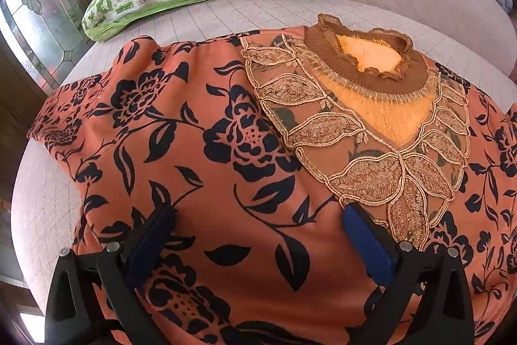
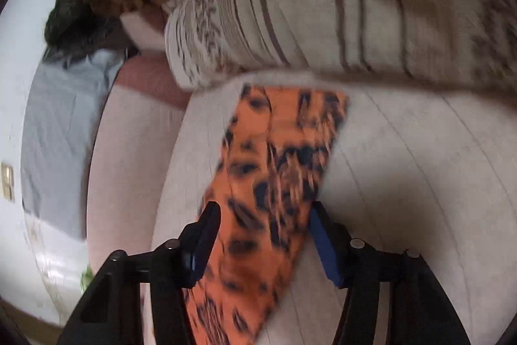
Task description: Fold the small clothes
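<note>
Left wrist view: your left gripper (image 1: 258,215), jaws wide apart and empty, hangs over the orange floral top (image 1: 200,157) spread on the quilted bed (image 1: 226,12). Right wrist view: your right gripper (image 2: 263,215), jaws parted, straddles a blurred sleeve (image 2: 278,157); contact unclear.

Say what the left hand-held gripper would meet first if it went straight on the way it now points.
Most likely the orange floral top lying spread right under the open left hand-held gripper, just beside the embroidered neckline panel; how far above the cloth it is, the picture doesn't settle.
</note>
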{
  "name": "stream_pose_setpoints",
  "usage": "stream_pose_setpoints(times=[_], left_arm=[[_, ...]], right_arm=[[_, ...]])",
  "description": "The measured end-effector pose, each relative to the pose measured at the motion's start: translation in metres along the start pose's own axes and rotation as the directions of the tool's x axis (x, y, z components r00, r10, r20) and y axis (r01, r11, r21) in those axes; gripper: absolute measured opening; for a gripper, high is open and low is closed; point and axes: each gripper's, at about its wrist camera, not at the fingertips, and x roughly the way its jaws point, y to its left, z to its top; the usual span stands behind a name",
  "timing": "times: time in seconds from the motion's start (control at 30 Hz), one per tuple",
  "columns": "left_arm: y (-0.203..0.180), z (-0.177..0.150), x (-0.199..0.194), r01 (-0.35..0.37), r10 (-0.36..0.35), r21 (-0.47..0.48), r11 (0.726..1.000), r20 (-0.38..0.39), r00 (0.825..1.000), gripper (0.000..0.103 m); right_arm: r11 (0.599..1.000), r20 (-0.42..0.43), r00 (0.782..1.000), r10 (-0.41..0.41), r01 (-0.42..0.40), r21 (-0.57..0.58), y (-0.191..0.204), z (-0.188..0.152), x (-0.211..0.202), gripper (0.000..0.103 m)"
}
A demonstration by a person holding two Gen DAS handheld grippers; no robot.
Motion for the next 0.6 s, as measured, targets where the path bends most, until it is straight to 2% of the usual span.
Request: stream_pose_setpoints(times=[0.07,0.1,0.13,0.23,0.33,0.43,0.5,0.6], left_arm=[[0.002,-0.004,-0.001,0.015,-0.014,-0.039,0.999,0.015,1.000,0.103],[0.002,-0.007,-0.001,0.013,-0.011,-0.047,0.999,0.028,1.000,0.103],[0.000,-0.008,-0.001,0.003,-0.002,-0.041,0.999,0.039,0.999,0.103],[-0.002,-0.013,-0.001,0.005,-0.004,-0.037,0.999,0.050,0.999,0.103],[0.003,-0.011,-0.004,0.029,-0.029,-0.025,0.999,0.022,0.999,0.103],[0.015,-0.002,-0.013,0.057,-0.057,-0.063,0.996,0.001,0.998,0.103],[0.031,0.004,-0.025,0.059,-0.054,-0.106,0.993,0.047,0.997,0.103],[0.058,0.014,-0.051,0.024,-0.001,-0.156,0.987,0.145,0.989,0.103]], right_arm=[[0.999,0.015,0.999,-0.029,0.030,-0.019,0.006,0.008,0.012,0.030],[0.998,0.019,0.998,-0.057,0.057,-0.030,0.007,0.011,0.019,0.007],[0.998,0.022,0.998,-0.064,0.065,-0.020,0.006,0.014,0.023,0.007],[0.999,0.061,0.998,0.021,-0.023,0.034,0.003,0.015,0.016,0.007],[0.996,0.101,0.992,0.079,-0.075,-0.042,0.020,0.002,-0.014,0.006],[0.978,0.100,0.977,0.190,-0.179,-0.109,0.051,-0.012,-0.052,0.006],[0.954,0.079,0.962,0.262,-0.246,-0.171,0.084,-0.030,-0.083,0.007],[0.905,0.014,0.936,0.353,-0.337,-0.261,0.141,-0.069,-0.117,0.007]])
